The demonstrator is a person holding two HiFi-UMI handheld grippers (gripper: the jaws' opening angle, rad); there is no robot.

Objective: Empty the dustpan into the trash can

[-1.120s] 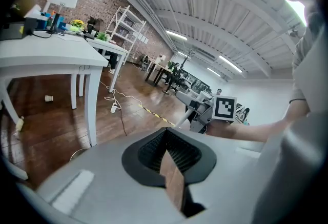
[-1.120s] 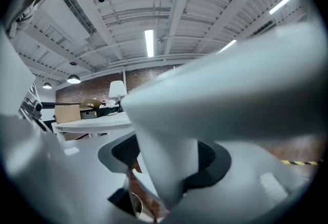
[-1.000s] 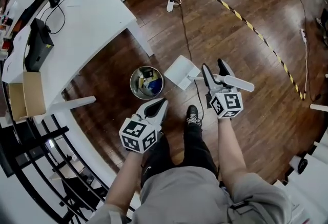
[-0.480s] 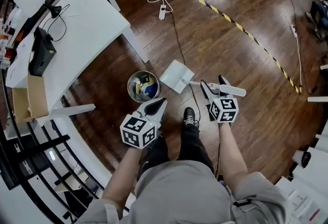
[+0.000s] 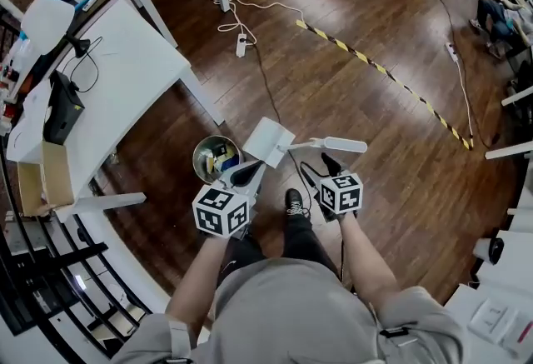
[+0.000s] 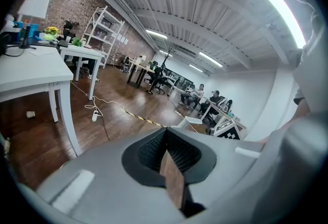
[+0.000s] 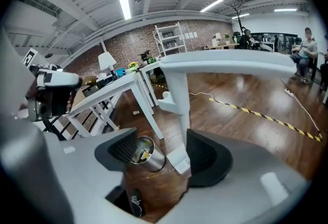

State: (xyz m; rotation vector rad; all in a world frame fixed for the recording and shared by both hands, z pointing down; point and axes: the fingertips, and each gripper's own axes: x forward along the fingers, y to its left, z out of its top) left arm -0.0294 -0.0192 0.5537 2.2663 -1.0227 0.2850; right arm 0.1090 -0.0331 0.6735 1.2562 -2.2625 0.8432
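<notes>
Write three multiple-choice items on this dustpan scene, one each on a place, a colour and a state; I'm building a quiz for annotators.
1. Where is the dustpan relative to the trash can?
A. inside it
B. right beside it
C. far across the room from it

2. What colour is the dustpan?
A. red
B. black
C. white

3. How do the fingers of the left gripper stand?
A. together, with nothing between them
B. wide apart
C. clamped on the dustpan's handle

Answers: 1 B, the head view shows the pan next to the can's rim; 2 C, pan and handle are both white; 3 A, the left gripper view shows the pads meeting at the tips.
</notes>
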